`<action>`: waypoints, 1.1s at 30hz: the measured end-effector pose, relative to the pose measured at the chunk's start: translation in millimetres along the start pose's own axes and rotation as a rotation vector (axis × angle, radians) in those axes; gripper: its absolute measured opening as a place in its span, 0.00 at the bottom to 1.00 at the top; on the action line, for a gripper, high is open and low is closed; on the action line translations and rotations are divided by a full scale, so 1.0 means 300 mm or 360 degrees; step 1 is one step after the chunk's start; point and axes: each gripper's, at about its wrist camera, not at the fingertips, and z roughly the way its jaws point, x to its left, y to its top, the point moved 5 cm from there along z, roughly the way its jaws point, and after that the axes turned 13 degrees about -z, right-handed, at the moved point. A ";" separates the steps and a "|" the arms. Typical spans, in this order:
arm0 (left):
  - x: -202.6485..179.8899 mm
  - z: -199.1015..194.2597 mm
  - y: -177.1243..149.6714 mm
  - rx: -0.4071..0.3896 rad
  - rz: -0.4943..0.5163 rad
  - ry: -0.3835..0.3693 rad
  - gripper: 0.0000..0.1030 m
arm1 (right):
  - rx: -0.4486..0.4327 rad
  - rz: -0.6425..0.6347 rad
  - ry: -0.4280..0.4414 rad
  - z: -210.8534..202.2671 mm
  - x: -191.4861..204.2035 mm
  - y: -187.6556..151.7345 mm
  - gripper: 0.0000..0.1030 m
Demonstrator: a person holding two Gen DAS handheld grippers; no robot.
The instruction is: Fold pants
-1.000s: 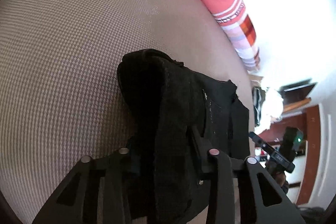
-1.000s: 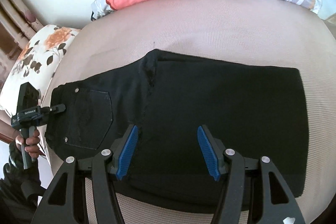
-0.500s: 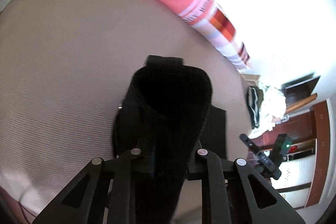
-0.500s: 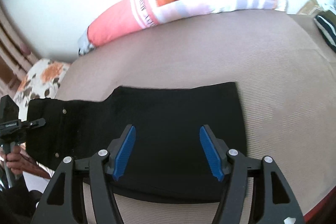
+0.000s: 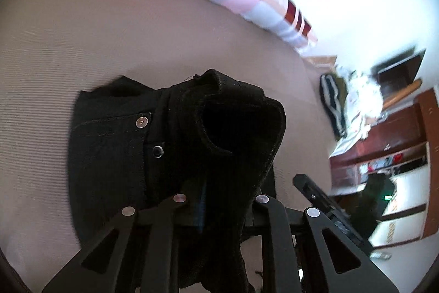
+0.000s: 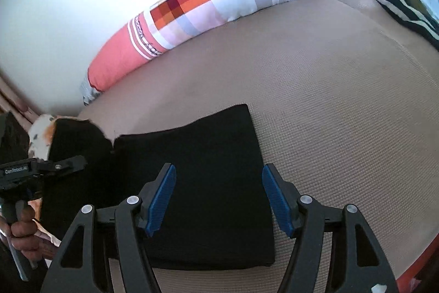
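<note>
Pants (image 6: 208, 183) black, partly folded on beige bed (image 6: 343, 100). Left gripper (image 5: 219, 199) pinching bunched waistband, lifted. Right gripper (image 6: 216, 199) spread wide above the legs

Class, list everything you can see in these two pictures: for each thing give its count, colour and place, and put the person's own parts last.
pants: one, black, on the bed, waist end lifted
bed: one, beige cover, under the pants
bolster: one, coral and checked, along the wall
floral pillow: one, white and orange, far left
striped cloth: one, dark with white stripes, bed's far corner
cabinet: one, brown, beside the bed
left gripper: one, black, shut on the pants
right gripper: one, black with blue pads, open above the pants
hand: one, holding the left gripper's handle
</note>
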 end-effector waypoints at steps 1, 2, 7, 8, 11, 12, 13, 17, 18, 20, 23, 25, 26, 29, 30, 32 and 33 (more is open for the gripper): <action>-0.010 0.038 -0.008 0.0000 0.0025 0.0047 0.16 | -0.0003 0.0008 0.0020 -0.002 -0.003 0.004 0.61; -0.013 0.066 -0.016 0.0007 0.0031 0.0079 0.16 | -0.0006 0.0018 0.0029 -0.003 -0.007 0.008 0.61; -0.004 0.153 -0.037 0.0013 0.0071 0.0151 0.17 | 0.0019 -0.0011 -0.0022 -0.003 -0.013 0.019 0.61; -0.007 0.161 -0.040 0.0009 0.0088 0.0167 0.18 | 0.0019 -0.0015 -0.0014 -0.002 -0.012 0.021 0.61; -0.012 0.177 -0.049 0.0008 0.0114 0.0185 0.22 | 0.0020 -0.0001 0.0011 0.003 -0.011 0.023 0.61; -0.019 0.183 -0.051 0.0009 0.0122 0.0190 0.27 | 0.0023 -0.0010 0.0006 0.005 -0.009 0.023 0.61; -0.025 0.184 -0.054 0.0008 0.0134 0.0187 0.33 | 0.0026 -0.0016 0.0000 0.006 -0.008 0.022 0.61; -0.052 0.187 -0.080 0.0048 0.0191 0.0128 0.50 | 0.0026 -0.0014 0.0005 0.008 -0.007 0.019 0.61; -0.062 0.187 -0.088 0.0057 0.0207 0.0114 0.53 | 0.0025 -0.0011 0.0002 0.009 -0.008 0.020 0.61; -0.080 0.178 -0.104 0.0067 0.0250 0.0085 0.57 | 0.0028 -0.0008 0.0003 0.012 -0.009 0.020 0.61; -0.091 0.135 -0.120 0.0042 0.0300 0.0023 0.62 | 0.0031 -0.0001 0.0005 0.016 -0.011 0.020 0.61; -0.080 0.097 -0.123 0.0026 0.0299 -0.0006 0.64 | 0.0037 -0.0004 0.0005 0.019 -0.011 0.020 0.61; -0.074 0.083 -0.122 0.0013 0.0292 -0.0008 0.64 | 0.0037 -0.0004 0.0011 0.021 -0.011 0.020 0.61; -0.006 0.012 -0.102 -0.0076 0.0271 0.0063 0.65 | 0.0049 0.0004 0.0081 0.030 -0.004 0.015 0.61; 0.025 -0.012 -0.091 -0.0113 0.0264 0.0106 0.65 | 0.0051 0.0009 0.0131 0.033 0.002 0.014 0.61; 0.098 -0.067 -0.067 -0.0199 0.0243 0.0217 0.65 | 0.0065 0.0035 0.0273 0.042 0.019 0.009 0.61; 0.133 -0.091 -0.058 -0.0230 0.0232 0.0264 0.65 | 0.0077 0.0041 0.0337 0.049 0.029 0.007 0.62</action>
